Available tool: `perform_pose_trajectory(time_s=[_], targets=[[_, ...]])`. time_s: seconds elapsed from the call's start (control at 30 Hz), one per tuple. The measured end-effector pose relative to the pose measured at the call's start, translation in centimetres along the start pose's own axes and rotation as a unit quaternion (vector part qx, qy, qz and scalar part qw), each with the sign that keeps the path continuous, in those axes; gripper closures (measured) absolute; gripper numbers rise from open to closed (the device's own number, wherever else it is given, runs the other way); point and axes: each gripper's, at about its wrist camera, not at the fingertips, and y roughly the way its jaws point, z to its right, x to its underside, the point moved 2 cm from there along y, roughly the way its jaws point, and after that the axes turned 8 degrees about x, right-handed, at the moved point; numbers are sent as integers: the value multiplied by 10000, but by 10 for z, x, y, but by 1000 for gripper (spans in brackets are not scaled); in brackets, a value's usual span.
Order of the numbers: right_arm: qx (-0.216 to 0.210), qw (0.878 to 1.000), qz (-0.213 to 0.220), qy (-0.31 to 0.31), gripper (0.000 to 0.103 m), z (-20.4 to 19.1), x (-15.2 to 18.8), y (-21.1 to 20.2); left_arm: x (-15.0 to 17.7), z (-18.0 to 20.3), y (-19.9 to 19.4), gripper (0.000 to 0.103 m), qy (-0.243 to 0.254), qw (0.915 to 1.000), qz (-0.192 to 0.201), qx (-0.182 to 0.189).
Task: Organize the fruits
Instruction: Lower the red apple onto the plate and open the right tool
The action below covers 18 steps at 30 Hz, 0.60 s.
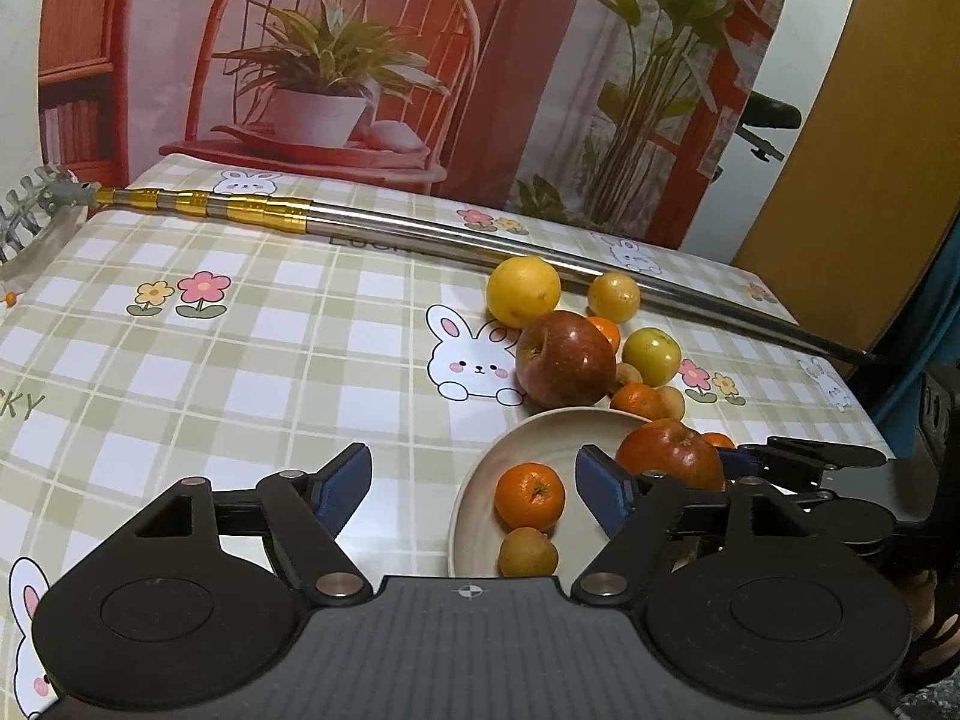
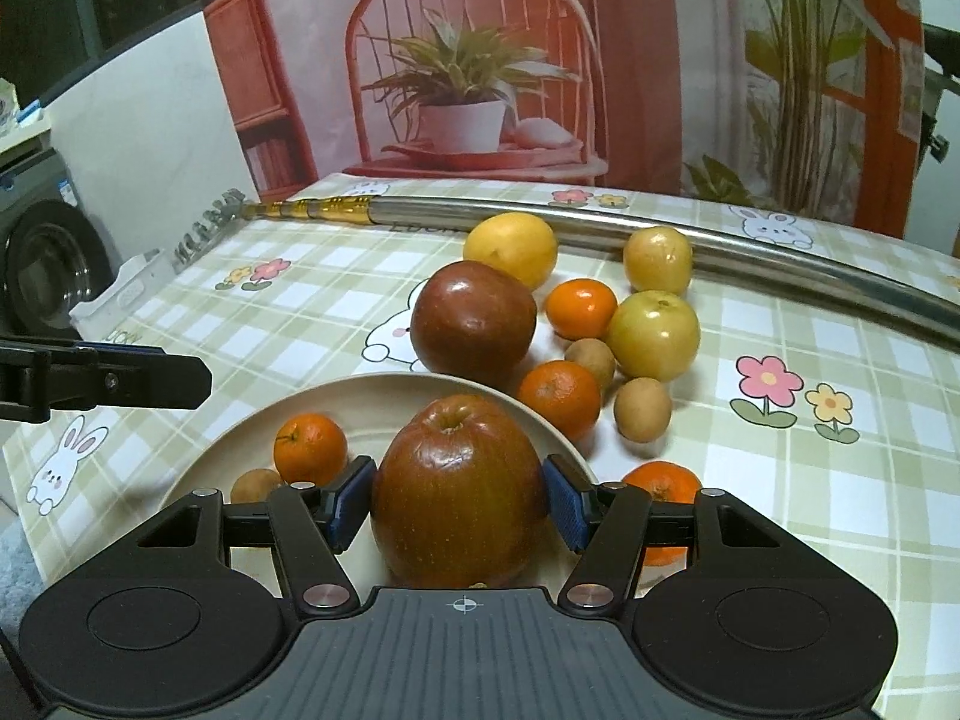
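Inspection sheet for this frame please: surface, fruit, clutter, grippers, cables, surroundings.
Surface: checked tablecloth with rabbit and flower prints.
Job's things: beige plate holding a mandarin and a small brown fruit; loose pile behind includes a red apple, a yellow citrus and a green apple.
Clutter: telescopic metal pole.
Grippers: right hand-held gripper closed on a red apple over the plate; left hand-held gripper open.
Cables: nothing seen.
Surroundings: printed backdrop, washing machine.

Left of the plate (image 2: 252, 420) the tabletop (image 1: 240, 360) lies bare; behind and right of it, loose fruit crowds up to the metal pole (image 2: 750, 252).
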Motion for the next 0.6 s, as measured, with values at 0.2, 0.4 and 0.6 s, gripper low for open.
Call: perform_pose_trajectory(time_s=[0.2, 0.4, 0.6], targets=[[20, 10000, 19, 39, 45, 1, 0, -5, 0, -2, 0, 24, -38, 10000, -19, -60], [38, 9998, 71, 163, 45, 5, 0, -14, -1, -2, -1, 24, -59, 10000, 17, -61], [47, 9992, 252, 295, 45, 14, -7, -30, -10, 7, 2, 24, 279, 9994, -81, -212]])
